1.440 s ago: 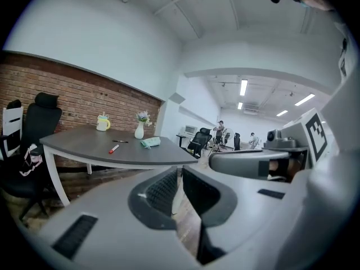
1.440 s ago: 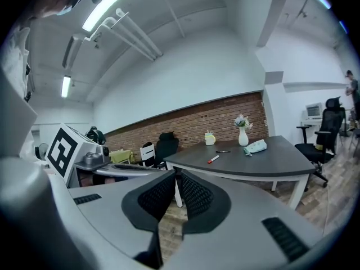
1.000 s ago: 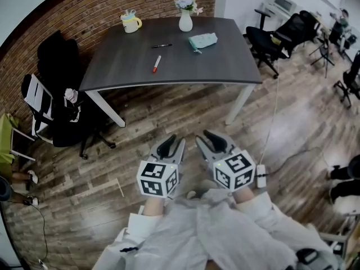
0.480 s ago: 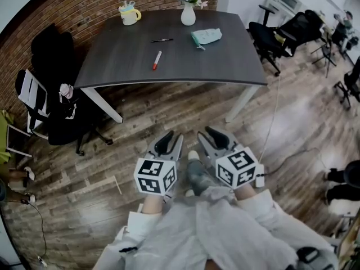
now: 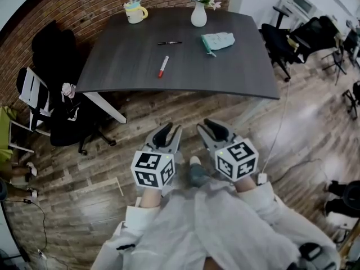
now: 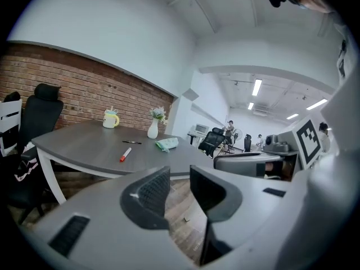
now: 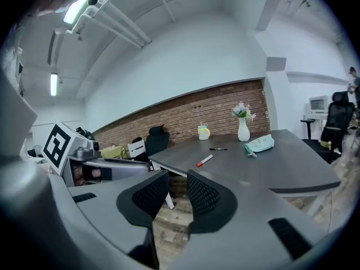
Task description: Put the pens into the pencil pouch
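Closer now than a second ago, the dark table (image 5: 236, 72) fills twelve o'clock. Left gripper (image 5: 169, 133) and right gripper (image 5: 209, 127) hover short of it, jaws spread on nothing. The teal pencil pouch (image 5: 219, 40) lies at the tabletop's two o'clock, the red pen (image 5: 163, 66) near centre, the black pen (image 5: 169, 43) beyond it.

The head view looks steeply down from above the person, well back from the table (image 5: 236, 66), the left gripper (image 5: 167, 133) and right gripper (image 5: 211, 127) low in frame; each gripper view looks along its own jaws, nearly level, toward the table from about tabletop height; all three share the tabletop with red pen (image 5: 163, 66), pouch (image 5: 218, 40) and vase (image 5: 198, 16); each gripper view catches the other gripper.
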`<state>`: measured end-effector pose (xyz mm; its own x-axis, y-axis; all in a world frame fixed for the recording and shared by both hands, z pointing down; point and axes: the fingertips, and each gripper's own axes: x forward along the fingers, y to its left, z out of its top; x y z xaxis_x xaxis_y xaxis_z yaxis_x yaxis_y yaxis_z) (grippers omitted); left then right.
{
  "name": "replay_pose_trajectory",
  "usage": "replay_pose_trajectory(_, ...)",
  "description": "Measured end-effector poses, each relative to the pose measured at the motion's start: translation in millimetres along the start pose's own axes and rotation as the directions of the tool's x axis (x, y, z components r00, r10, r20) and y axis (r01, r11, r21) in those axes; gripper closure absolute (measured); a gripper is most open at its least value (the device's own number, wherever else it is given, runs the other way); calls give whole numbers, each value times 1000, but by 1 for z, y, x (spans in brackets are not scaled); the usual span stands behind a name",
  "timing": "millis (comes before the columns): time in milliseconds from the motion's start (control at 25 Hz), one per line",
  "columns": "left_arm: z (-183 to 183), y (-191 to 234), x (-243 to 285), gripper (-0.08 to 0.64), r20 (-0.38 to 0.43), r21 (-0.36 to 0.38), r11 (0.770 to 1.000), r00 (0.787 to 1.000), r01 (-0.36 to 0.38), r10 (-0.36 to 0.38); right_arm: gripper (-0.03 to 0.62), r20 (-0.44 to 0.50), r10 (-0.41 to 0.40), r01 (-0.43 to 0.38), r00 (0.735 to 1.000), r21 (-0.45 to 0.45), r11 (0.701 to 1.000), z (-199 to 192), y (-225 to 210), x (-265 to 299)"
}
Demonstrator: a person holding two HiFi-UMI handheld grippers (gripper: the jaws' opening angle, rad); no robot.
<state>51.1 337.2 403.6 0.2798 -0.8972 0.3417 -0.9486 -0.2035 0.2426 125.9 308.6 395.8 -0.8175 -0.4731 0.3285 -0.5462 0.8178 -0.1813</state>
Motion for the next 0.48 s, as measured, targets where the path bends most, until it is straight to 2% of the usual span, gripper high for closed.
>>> replay_pose_trajectory(240,39,31,56,468,12,-6,1000,1000,-12,12,505,3,30,-30,1000,-21,999,37,-40,48)
replay_pose_trajectory(480,71,47,116,468,20,6,1000,1000,-9,9,505,-20,61,-62,998,-16,998,56,-88,86)
